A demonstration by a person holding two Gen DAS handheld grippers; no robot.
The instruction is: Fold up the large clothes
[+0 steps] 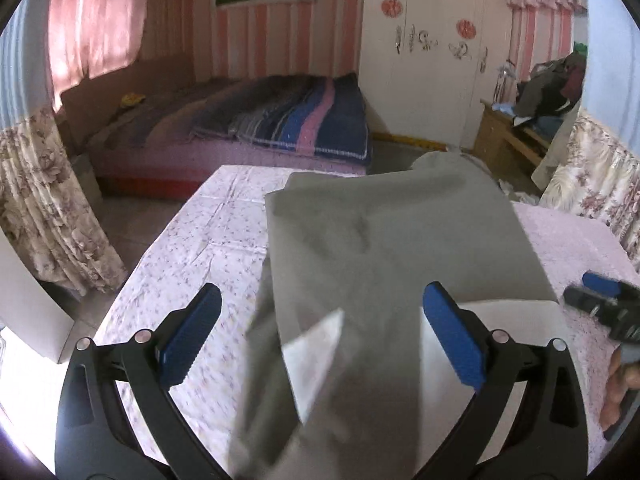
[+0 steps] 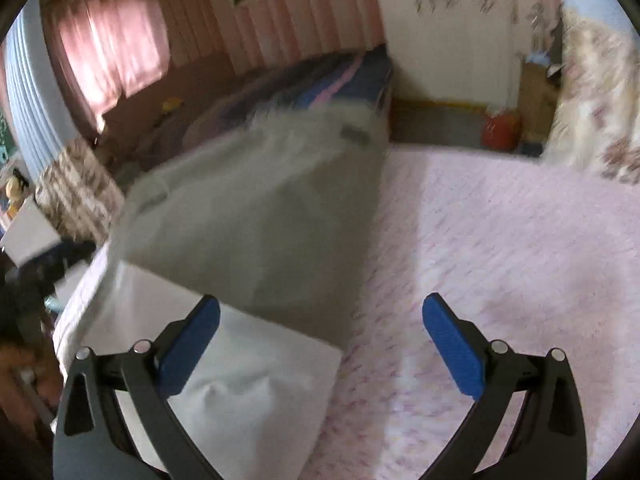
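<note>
A large grey garment (image 1: 392,240) lies lengthwise on a table under a pale floral cloth (image 1: 192,248). A white inner part of it (image 1: 316,360) shows at the near end. My left gripper (image 1: 320,328) is open, its blue pads either side of the garment's near end, holding nothing. My right gripper (image 2: 320,340) is open above the garment's near right corner, with the grey cloth (image 2: 260,216) and a white layer (image 2: 248,392) under its left pad. The right gripper also shows in the left wrist view (image 1: 604,304) at the far right. The right wrist view is blurred.
A bed with a striped blue and pink blanket (image 1: 304,120) stands beyond the table. A white wardrobe (image 1: 432,64) and a wooden stand piled with clothes (image 1: 536,108) are at the back right. Floral curtains (image 1: 44,208) hang at both sides.
</note>
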